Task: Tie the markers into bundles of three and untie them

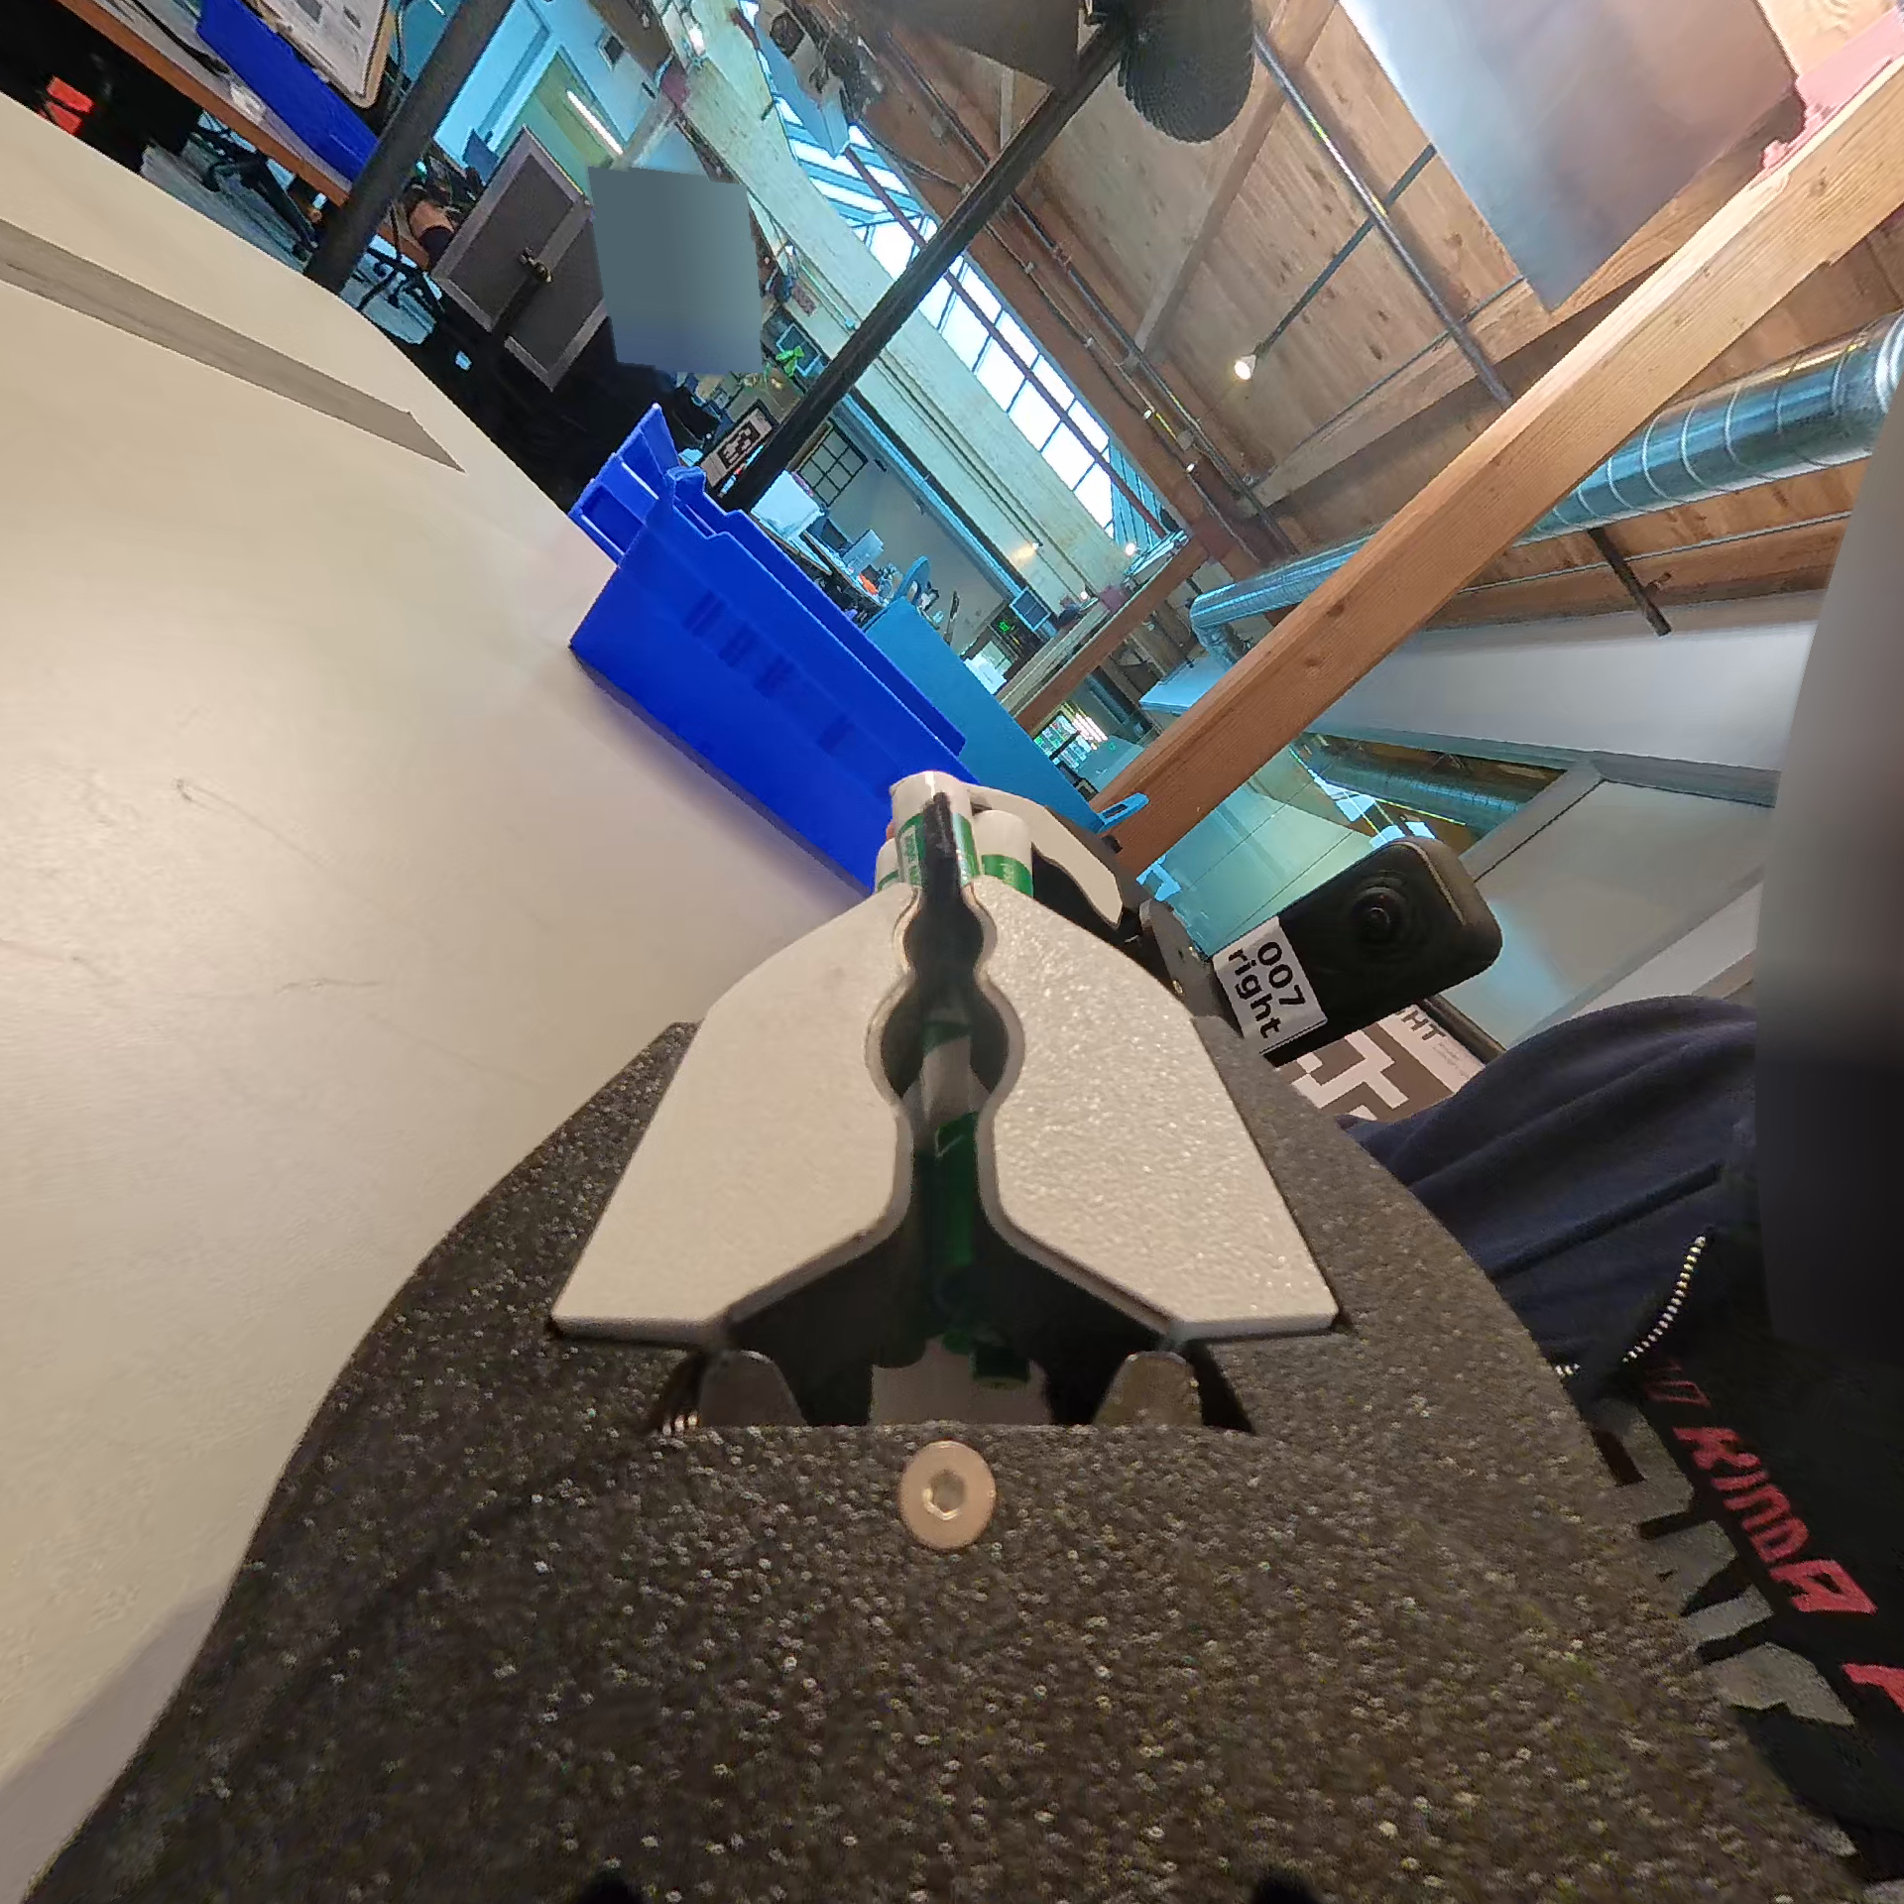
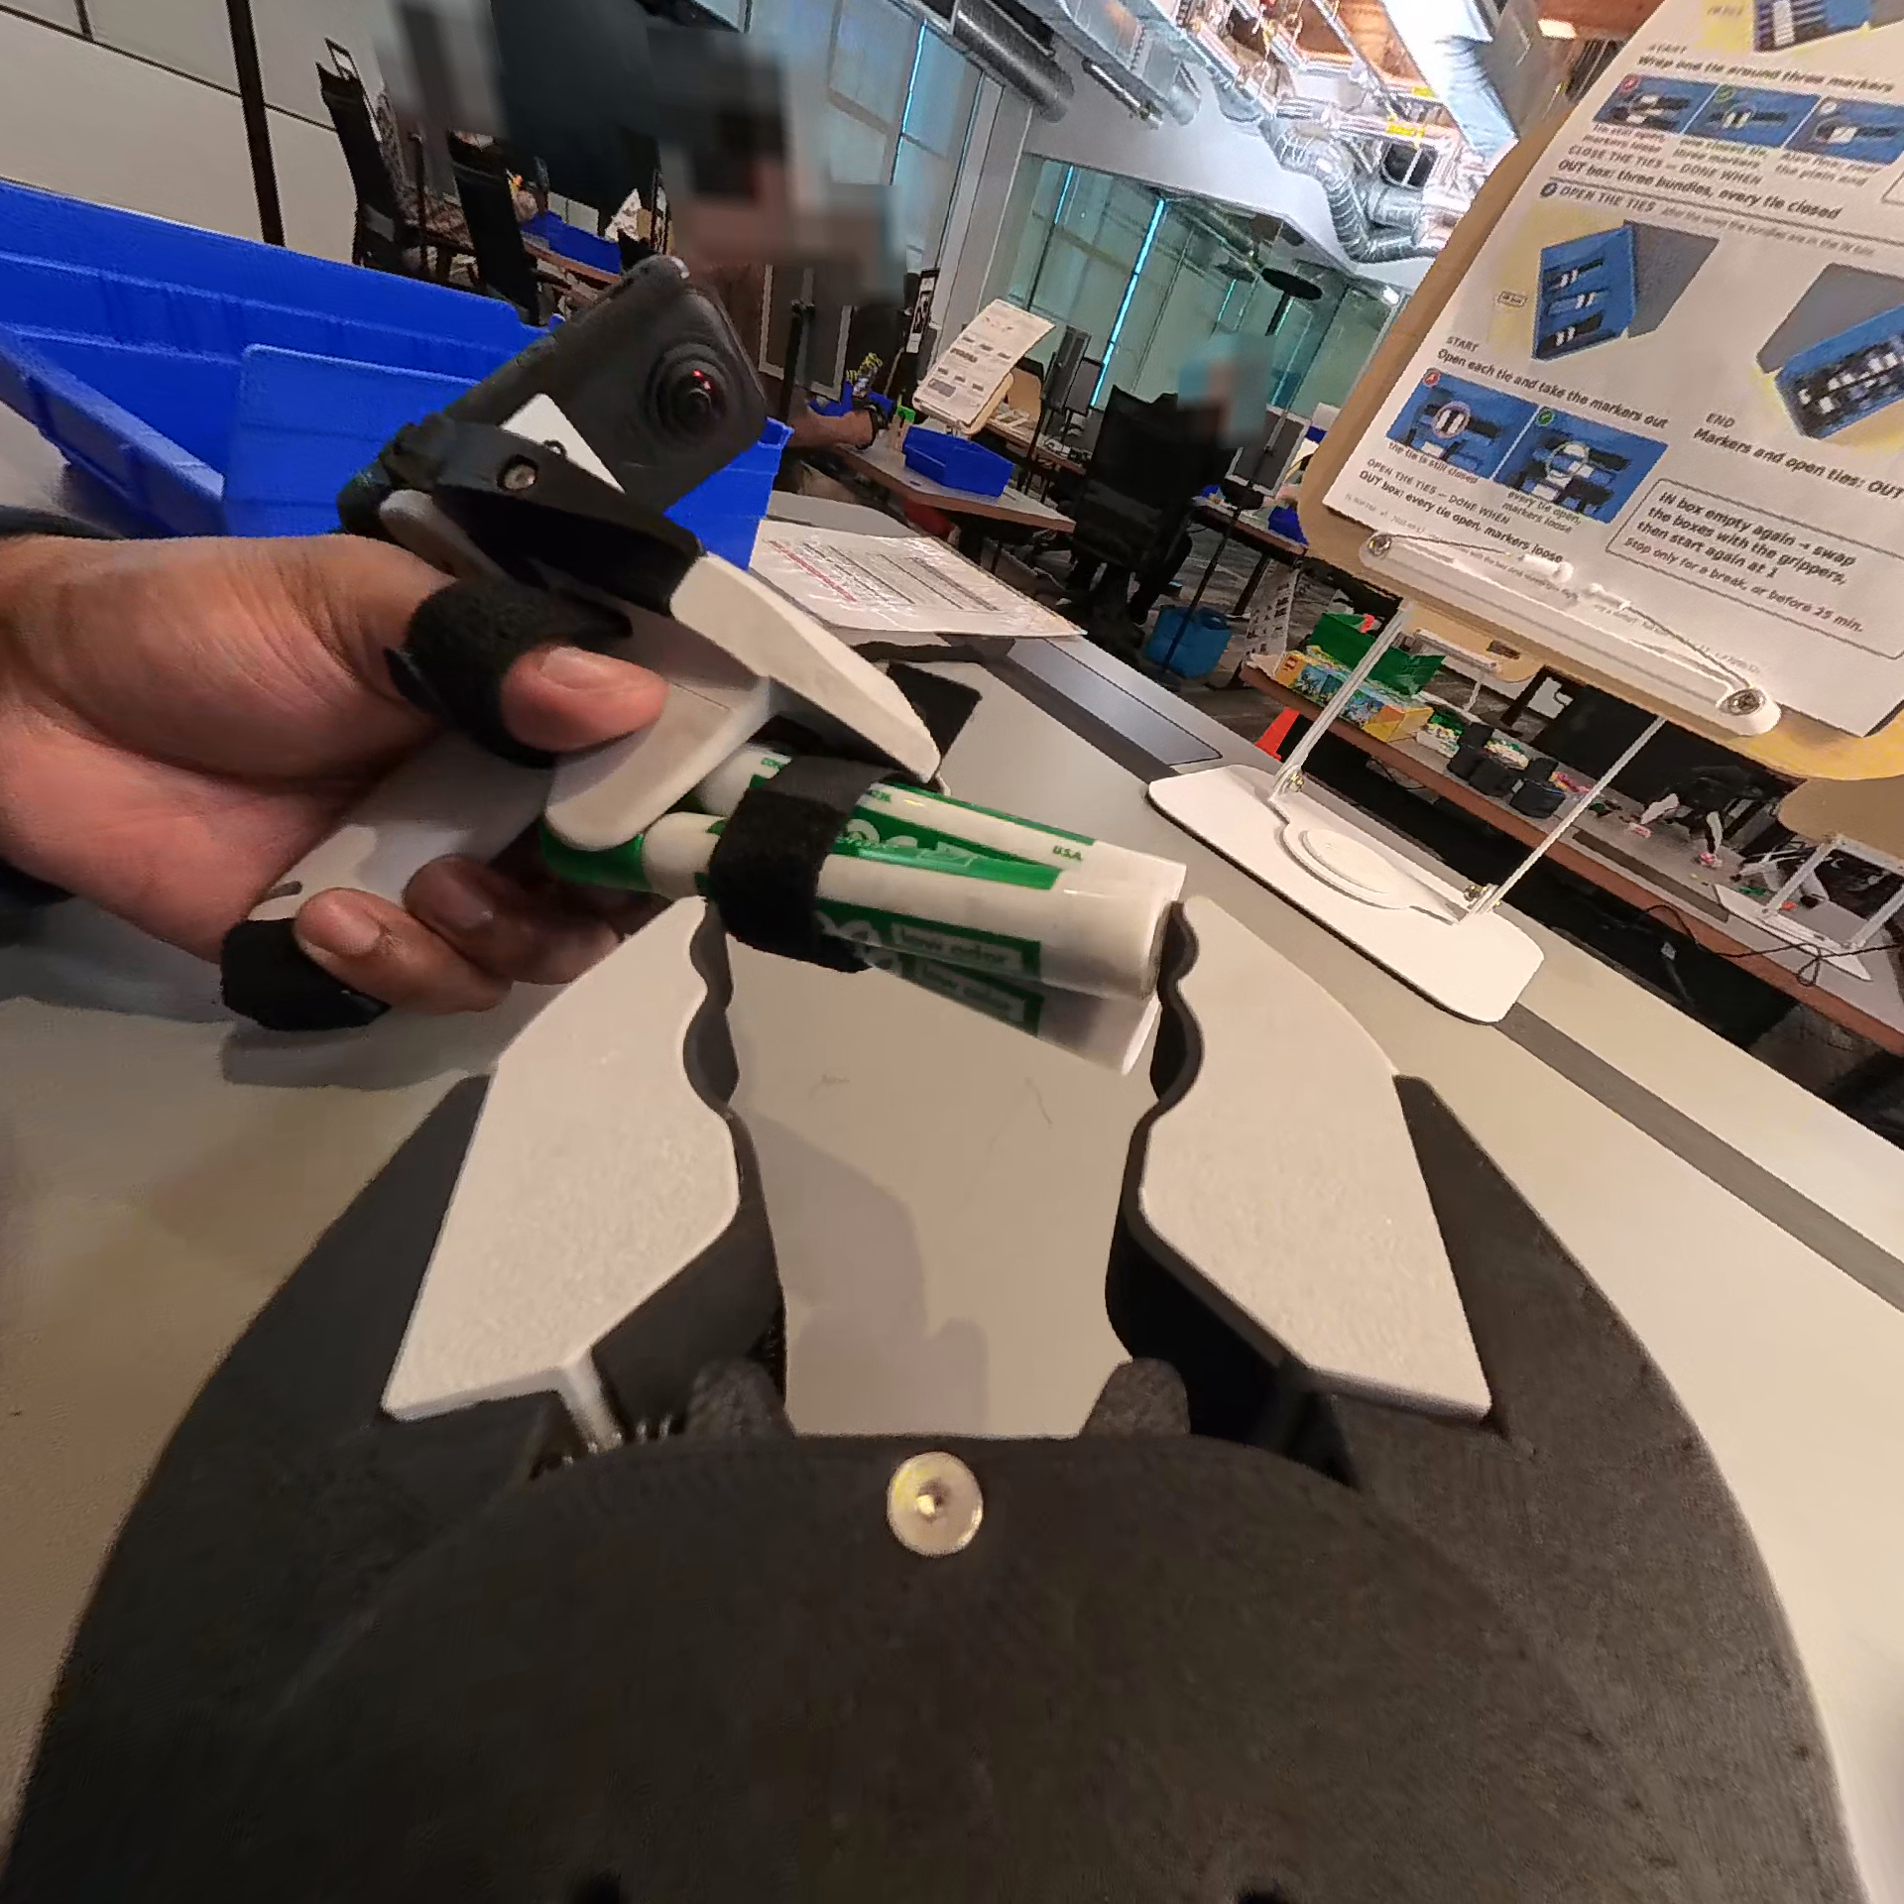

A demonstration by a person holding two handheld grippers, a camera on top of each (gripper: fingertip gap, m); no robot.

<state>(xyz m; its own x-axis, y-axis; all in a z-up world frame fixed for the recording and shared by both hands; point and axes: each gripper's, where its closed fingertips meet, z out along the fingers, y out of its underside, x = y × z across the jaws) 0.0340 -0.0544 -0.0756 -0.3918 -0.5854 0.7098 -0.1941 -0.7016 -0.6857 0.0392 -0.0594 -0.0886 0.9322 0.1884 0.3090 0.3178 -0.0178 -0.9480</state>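
Above the pale grey desk (image 2: pixel 927 1185), the left claw (image 2: pixel 804 762) pinches the black fabric strap (image 2: pixel 773 865) binding three white-and-green plastic markers (image 2: pixel 989 907); the right claw (image 2: pixel 943 989) gapes wide around their ends, not gripping.

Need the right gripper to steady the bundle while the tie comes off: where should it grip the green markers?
Judging by the pose, grip the bare white ends beyond the black tie, approaching from below; the right gripper already straddles that end, and the left gripper pinches the tie.
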